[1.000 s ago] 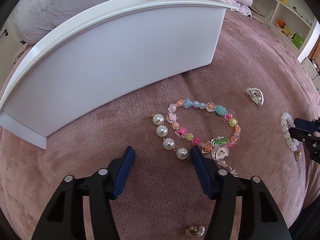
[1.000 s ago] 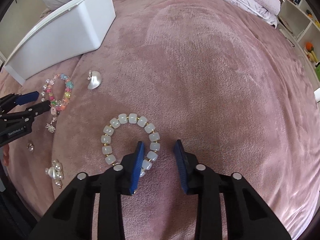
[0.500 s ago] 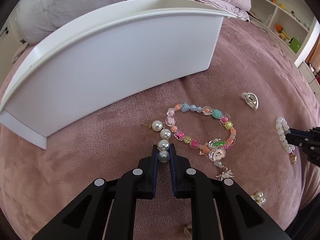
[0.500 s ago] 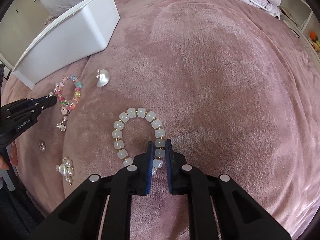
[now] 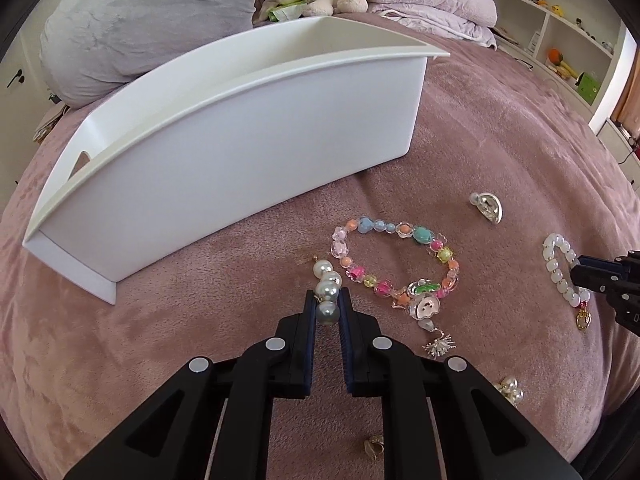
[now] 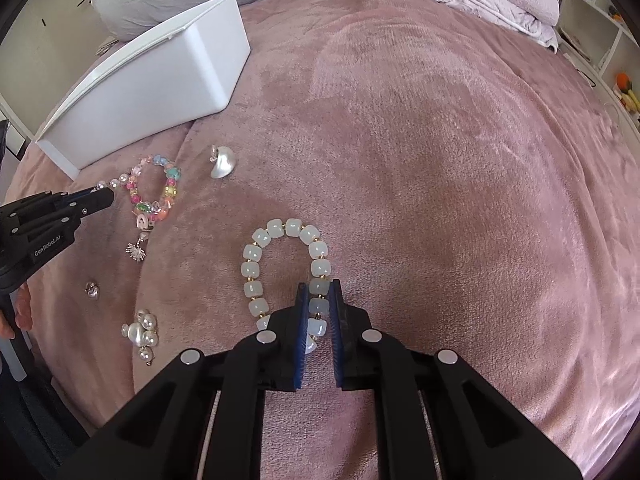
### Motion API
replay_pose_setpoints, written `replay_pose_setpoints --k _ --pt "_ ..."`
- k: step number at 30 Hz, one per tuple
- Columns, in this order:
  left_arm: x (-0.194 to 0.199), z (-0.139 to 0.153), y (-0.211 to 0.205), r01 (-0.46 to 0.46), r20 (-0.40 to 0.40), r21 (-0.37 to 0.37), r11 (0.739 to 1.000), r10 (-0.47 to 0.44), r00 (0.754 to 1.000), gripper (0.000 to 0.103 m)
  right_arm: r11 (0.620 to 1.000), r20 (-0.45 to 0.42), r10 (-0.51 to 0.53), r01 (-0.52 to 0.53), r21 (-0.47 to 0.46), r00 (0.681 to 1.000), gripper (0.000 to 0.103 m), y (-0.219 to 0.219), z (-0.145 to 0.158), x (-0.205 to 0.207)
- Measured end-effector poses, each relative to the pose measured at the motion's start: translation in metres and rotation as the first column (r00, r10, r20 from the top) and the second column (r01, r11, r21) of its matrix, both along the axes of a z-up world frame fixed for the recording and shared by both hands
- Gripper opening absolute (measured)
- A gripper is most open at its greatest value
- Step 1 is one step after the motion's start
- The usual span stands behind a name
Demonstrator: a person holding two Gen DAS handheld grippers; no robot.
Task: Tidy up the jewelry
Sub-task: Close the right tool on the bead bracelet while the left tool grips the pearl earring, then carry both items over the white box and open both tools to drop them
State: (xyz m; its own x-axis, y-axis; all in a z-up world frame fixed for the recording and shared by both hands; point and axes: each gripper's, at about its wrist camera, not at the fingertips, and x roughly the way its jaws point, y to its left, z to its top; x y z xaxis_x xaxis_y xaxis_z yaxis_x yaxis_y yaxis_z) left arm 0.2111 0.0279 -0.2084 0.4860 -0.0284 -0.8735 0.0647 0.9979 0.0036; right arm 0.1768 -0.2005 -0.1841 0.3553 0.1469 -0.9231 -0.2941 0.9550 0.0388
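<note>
Both tools clamped: left tool [image 5: 326, 305] on pearl strand [image 5: 327, 292], right tool [image 6: 319, 298] on white bracelet [image 6: 286, 268].

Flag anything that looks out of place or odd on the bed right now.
Nothing looks damaged. The oddity is loose jewelry scattered on the pink blanket outside the white bin: the colorful bracelet, silver earring and pearl cluster. The left gripper is shut on the pearl earring, the right gripper on the white bead bracelet.

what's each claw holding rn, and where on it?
Left claw: pearl earring, by its end pearl. Right claw: white bead bracelet, by beads on one side.
</note>
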Motion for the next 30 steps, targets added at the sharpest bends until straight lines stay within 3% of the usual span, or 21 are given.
replay_pose_setpoints --k 6,11,18,30 --pt "-0.016 0.015 0.008 -0.006 0.019 0.005 1.000 0.006 1.000 0.015 1.000 0.076 0.011 -0.011 0.011 0.997 0.011 0.009 0.023 -0.006" --pt "-0.025 0.047 0.019 -0.054 0.086 -0.022 0.998 0.056 0.995 0.015 0.999 0.150 0.028 -0.030 0.013 0.988 0.011 0.019 0.057 -0.005" --pt "-0.025 0.088 0.022 -0.056 0.157 -0.016 0.998 0.058 0.986 0.015 0.997 0.242 0.070 -0.074 0.008 0.968 0.011 0.053 0.103 0.005" --pt "0.005 0.162 0.067 -0.177 0.286 0.023 0.984 0.163 0.944 0.015 0.985 0.338 0.127 -0.157 0.064 0.932 0.011 0.131 0.160 0.050"
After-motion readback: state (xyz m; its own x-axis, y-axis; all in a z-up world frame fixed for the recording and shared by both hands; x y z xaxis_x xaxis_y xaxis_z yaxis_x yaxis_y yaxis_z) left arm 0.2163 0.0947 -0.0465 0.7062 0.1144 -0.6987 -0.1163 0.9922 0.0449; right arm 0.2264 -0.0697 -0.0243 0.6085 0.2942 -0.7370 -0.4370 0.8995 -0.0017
